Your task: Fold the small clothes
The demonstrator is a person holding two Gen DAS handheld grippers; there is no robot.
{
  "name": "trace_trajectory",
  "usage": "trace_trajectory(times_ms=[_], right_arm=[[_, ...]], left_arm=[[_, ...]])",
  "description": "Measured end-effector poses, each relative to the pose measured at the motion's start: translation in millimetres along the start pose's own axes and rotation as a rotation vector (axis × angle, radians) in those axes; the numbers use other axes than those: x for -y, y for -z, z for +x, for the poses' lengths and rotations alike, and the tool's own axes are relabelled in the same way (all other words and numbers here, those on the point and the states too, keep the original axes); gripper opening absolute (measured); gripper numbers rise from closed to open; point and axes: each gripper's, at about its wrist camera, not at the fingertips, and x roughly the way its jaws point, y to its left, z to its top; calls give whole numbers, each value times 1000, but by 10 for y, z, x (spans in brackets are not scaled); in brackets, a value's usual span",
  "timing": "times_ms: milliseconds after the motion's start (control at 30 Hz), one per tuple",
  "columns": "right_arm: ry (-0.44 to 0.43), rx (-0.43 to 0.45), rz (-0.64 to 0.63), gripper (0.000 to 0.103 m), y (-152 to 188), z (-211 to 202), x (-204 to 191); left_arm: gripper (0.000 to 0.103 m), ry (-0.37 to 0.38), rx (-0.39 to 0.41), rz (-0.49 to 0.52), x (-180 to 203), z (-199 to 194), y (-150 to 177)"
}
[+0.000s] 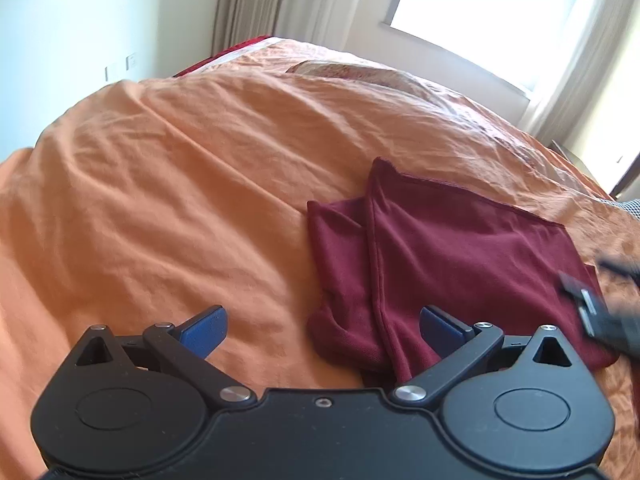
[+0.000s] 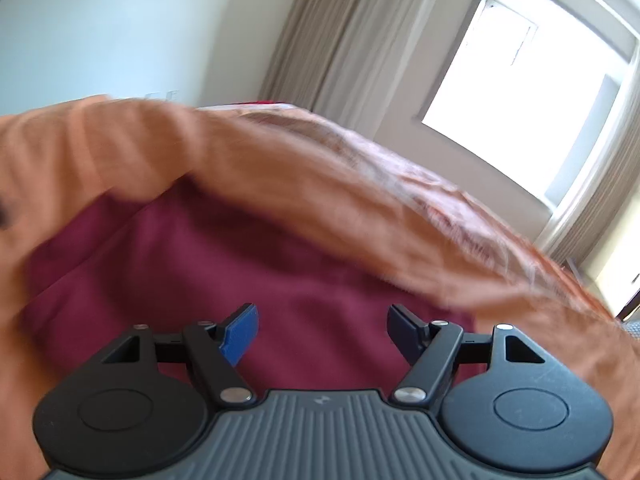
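Left wrist: maroon garment (image 1: pixel 452 256) lies lengthwise away from cam on orange bedspread (image 1: pixel 168 184); both claws agape.

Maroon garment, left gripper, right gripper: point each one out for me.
maroon garment (image 1: pixel 460 240), left wrist view, middle of the top folded layer.
left gripper (image 1: pixel 322 330), left wrist view, midway between its blue fingertips.
right gripper (image 2: pixel 322 334), right wrist view, midway between its fingertips.

No readable words, numbers or brand names appear in either wrist view. The only mark is a small embossed emblem (image 2: pixel 320 400) at 6 o'clock in the right wrist view, on the ribbed grey housing, too small to make out.
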Motion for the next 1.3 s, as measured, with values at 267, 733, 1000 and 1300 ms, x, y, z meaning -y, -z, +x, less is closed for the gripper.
trace_trajectory(times_ms=[267,733,1000,1300], right_arm=[[69,-106,18,77,-398,1200,289],[5,-200,145,76,473,418,229],[9,-219,205,76,788,-122,150],[14,-167,208,75,827,-435,8]], left_arm=[[102,1,13,-15,-140,55,-36],[102,44,-20,19,1,412,-228],[102,68,-30,78,251,484,-255],[102,62,-44,88,290,430,-140]])
